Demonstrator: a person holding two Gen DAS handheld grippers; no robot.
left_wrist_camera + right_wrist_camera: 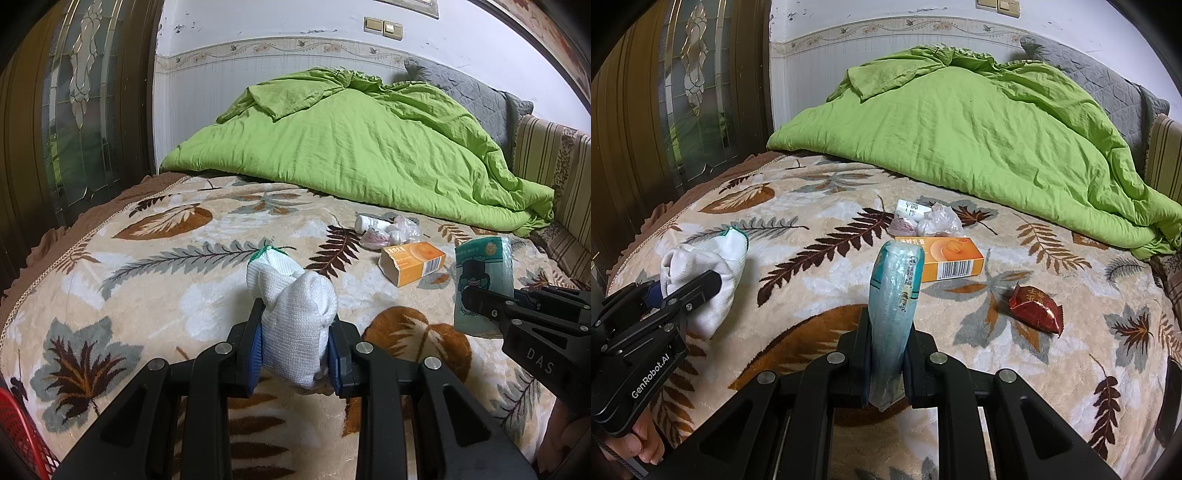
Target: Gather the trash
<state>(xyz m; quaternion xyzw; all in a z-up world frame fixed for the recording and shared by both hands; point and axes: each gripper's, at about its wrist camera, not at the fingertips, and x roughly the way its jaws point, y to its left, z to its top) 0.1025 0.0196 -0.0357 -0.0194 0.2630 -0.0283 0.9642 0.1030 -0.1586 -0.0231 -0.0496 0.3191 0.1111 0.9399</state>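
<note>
My left gripper is shut on a white knitted glove with green trim, held just above the leaf-patterned blanket. My right gripper is shut on a teal plastic packet that stands upright between its pads. The right wrist view shows the left gripper and glove at the left. In the left wrist view the right gripper and packet are at the right. On the blanket lie an orange box, a red wrapper, crumpled clear plastic bags and a small white bottle.
A green duvet is heaped across the far half of the bed, with a grey pillow behind it. A dark wooden door with glass panels stands at the left. A red mesh basket shows at the lower left corner.
</note>
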